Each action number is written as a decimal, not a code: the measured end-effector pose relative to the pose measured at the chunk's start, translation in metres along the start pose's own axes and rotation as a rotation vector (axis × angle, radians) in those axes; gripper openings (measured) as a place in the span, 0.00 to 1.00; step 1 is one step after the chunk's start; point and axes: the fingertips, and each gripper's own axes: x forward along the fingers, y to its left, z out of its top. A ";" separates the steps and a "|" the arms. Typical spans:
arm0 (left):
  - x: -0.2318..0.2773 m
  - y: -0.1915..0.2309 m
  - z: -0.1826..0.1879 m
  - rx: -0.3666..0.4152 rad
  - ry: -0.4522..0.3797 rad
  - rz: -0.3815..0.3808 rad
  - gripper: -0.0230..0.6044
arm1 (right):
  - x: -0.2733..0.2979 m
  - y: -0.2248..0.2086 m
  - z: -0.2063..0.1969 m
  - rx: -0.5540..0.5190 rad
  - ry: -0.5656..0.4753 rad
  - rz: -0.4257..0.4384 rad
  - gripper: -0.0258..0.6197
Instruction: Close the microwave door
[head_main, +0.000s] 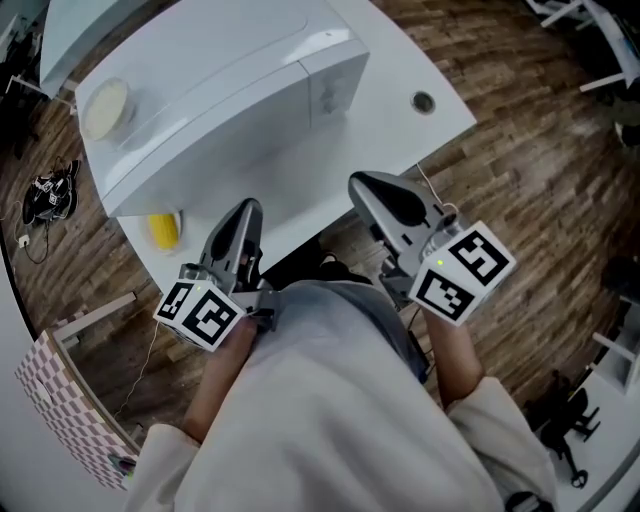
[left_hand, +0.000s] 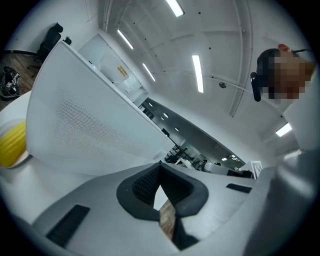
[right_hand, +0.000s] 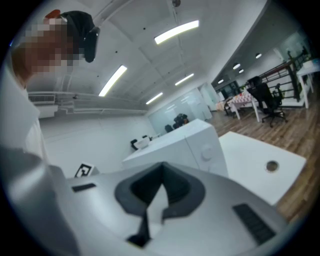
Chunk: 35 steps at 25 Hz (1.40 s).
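**Two claws held before the closed microwave**

Just left of the left claw (head_main: 245, 212), a yellow object (head_main: 163, 230) sits on the white tabletop (head_main: 440, 125). This claw is pressed together and has nothing in it. The white microwave (head_main: 220, 100) stands ahead of both claws, with its door lying flat against the front. The right claw (head_main: 366, 186) is also pressed together and empty, near the tabletop's edge. The microwave's knob (right_hand: 206, 153) is ahead of it, a little to its right.
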 end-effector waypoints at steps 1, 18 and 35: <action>-0.002 -0.001 0.000 0.002 -0.004 0.000 0.06 | -0.003 0.003 0.000 -0.007 -0.002 -0.002 0.07; -0.033 -0.022 0.000 0.012 -0.047 -0.030 0.06 | -0.037 0.040 -0.006 -0.123 -0.038 -0.034 0.07; -0.058 -0.047 -0.019 0.025 -0.015 -0.056 0.06 | -0.074 0.053 -0.027 -0.082 -0.057 -0.066 0.07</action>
